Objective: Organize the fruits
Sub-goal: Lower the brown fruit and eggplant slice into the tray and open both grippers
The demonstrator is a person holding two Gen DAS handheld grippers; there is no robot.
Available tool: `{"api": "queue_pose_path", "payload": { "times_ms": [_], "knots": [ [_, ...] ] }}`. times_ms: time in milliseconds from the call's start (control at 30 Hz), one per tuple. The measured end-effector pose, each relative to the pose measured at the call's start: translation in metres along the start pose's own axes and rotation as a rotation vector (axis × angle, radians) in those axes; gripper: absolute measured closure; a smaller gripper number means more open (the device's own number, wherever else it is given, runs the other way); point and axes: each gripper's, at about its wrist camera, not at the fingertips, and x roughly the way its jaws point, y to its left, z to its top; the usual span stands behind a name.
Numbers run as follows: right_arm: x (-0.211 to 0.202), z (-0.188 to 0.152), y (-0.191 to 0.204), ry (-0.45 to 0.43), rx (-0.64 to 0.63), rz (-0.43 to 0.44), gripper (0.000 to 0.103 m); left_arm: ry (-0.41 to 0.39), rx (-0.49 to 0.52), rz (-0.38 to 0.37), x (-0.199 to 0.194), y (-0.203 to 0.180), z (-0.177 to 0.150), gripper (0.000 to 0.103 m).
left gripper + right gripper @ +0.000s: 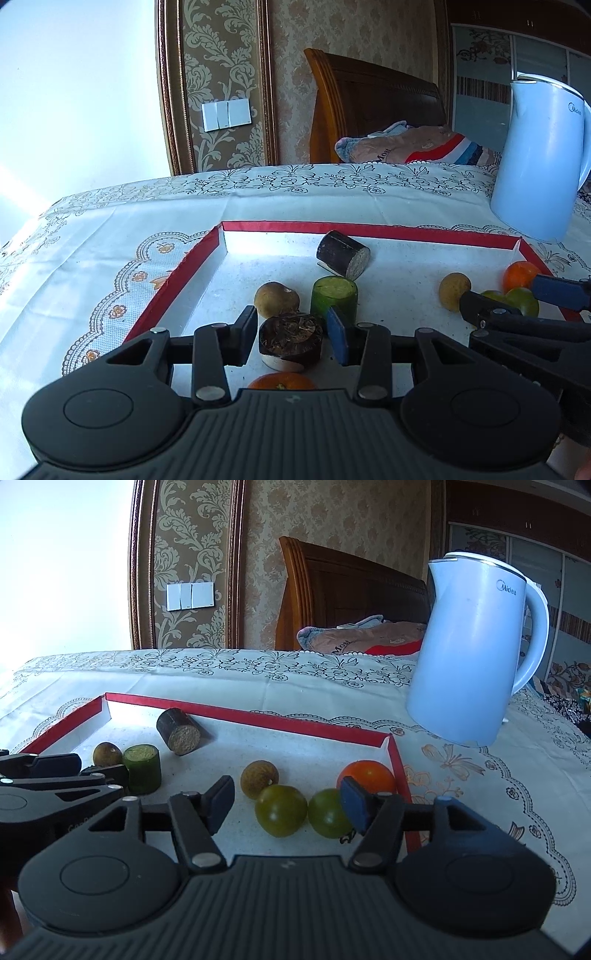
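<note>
A red-rimmed tray (pixel 369 229) (pixel 280 722) holds the fruits. My left gripper (pixel 291 334) is open, its fingers either side of a dark brown water chestnut (pixel 290 341). Beyond it stand a green cane piece (pixel 334 297) (pixel 142 770), a dark cane piece (pixel 343 254) (pixel 179 731) and a tan longan (pixel 275 299) (pixel 107 753). An orange fruit (pixel 282 382) lies just below the chestnut. My right gripper (pixel 288 801) (pixel 517 299) is open around two green tomatoes (pixel 280 810) (pixel 327 812). A second longan (pixel 258 779) (pixel 454 291) and an orange tomato (pixel 369 773) (pixel 519 275) lie beyond.
A pale blue kettle (pixel 469 653) (pixel 539 162) stands on the lace tablecloth (pixel 258 679) behind the tray's right corner. A wooden headboard (pixel 369 107) and bedding lie beyond the table's far edge.
</note>
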Motion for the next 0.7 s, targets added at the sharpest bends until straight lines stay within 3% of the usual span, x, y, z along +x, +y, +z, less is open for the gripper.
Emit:
{"api": "queue_pose_path", "payload": {
  "times_ms": [100,167,233,367,533,700],
  "knots": [
    [0.0,0.0,-0.002,0.002,0.011,-0.002,0.037,0.001,-0.001,-0.002,0.0,0.0,0.0,0.062],
    [0.0,-0.001,-0.004,0.006,0.023,-0.006,0.027,0.004,-0.004,-0.003,0.0,0.001,0.0,0.062],
    [0.0,-0.002,-0.006,0.01,0.036,-0.011,0.027,0.007,-0.005,-0.003,0.0,0.001,0.0,0.061],
    [-0.002,-0.003,-0.008,0.015,0.048,-0.006,0.024,-0.005,-0.008,-0.006,-0.004,0.002,0.0,0.05],
    [-0.004,-0.005,-0.008,0.02,0.045,-0.006,0.022,-0.009,-0.001,-0.013,-0.006,0.001,-0.001,0.049],
    [-0.009,-0.009,-0.007,0.017,0.035,-0.007,0.014,-0.005,-0.01,-0.022,-0.011,0.004,-0.004,0.049]
  ]
}}
